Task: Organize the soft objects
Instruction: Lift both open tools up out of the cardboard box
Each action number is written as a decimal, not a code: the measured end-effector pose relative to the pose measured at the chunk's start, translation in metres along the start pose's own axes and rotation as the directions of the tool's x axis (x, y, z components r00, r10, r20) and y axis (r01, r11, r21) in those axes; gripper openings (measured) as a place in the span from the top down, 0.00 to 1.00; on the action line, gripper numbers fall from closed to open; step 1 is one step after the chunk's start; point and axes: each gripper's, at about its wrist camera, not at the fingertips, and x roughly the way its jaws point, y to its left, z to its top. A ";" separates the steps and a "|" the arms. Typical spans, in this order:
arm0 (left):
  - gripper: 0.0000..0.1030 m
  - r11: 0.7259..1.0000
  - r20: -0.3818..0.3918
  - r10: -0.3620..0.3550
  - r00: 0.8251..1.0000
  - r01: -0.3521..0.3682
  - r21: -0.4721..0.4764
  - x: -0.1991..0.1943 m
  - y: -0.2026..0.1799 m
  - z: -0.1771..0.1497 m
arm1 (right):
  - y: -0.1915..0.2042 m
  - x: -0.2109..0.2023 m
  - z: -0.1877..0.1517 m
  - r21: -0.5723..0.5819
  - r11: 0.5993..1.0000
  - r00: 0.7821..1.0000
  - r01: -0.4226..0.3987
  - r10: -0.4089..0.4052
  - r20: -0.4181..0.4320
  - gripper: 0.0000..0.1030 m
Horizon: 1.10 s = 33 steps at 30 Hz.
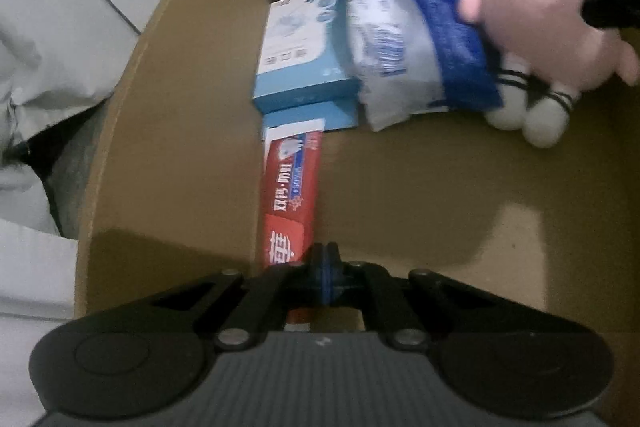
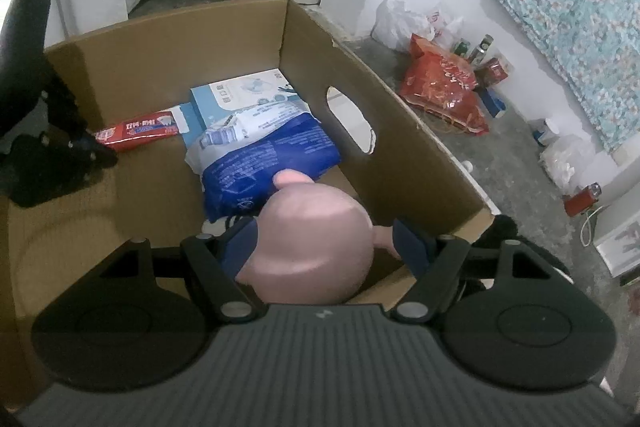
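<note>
Right wrist view: the right hand-held gripper (image 2: pixel 324 243) clamps the pink plush toy (image 2: pixel 316 247) inside the cardboard box (image 2: pixel 400 115), beside the blue tissue pack (image 2: pixel 272 163) — released carelessly, it could topple — the left hand-held gripper (image 1: pixel 325 267) is closed, empty.

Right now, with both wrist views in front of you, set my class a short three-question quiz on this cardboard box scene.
1. True or false: the left gripper is shut with nothing in it.
2. What does the right gripper clamp? A) toothpaste box B) pink plush toy C) blue tissue pack
3. Fill in: the tissue pack lies partly on a light blue ___.

Key: 1 true; 2 B; 3 mask box.
</note>
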 end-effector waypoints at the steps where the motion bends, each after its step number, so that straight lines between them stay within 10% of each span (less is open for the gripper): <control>1: 0.99 1.000 -0.002 0.018 1.000 -0.018 0.024 0.002 0.000 -0.001 | 0.000 0.001 0.000 -0.001 1.000 1.000 -0.001 0.001 0.001 0.28; 15: 0.89 0.995 -0.022 0.031 0.999 -0.033 -0.097 0.007 0.006 0.023 | -0.011 -0.024 -0.001 0.090 0.996 0.999 -0.029 0.024 0.049 0.28; 22: 0.72 1.000 0.133 0.023 0.991 -0.024 0.004 -0.079 -0.041 0.013 | -0.030 -0.120 -0.020 0.145 0.989 0.977 -0.008 -0.023 0.214 0.27; 25: 0.56 0.998 0.222 -0.027 0.975 0.013 0.064 -0.132 -0.068 -0.001 | -0.048 -0.174 -0.053 0.181 0.983 0.954 -0.003 -0.052 0.294 0.26; 33: 0.51 0.966 0.427 -0.221 0.877 0.136 0.222 -0.229 -0.167 -0.042 | -0.127 -0.322 -0.187 0.462 0.883 0.866 0.079 -0.291 0.407 0.21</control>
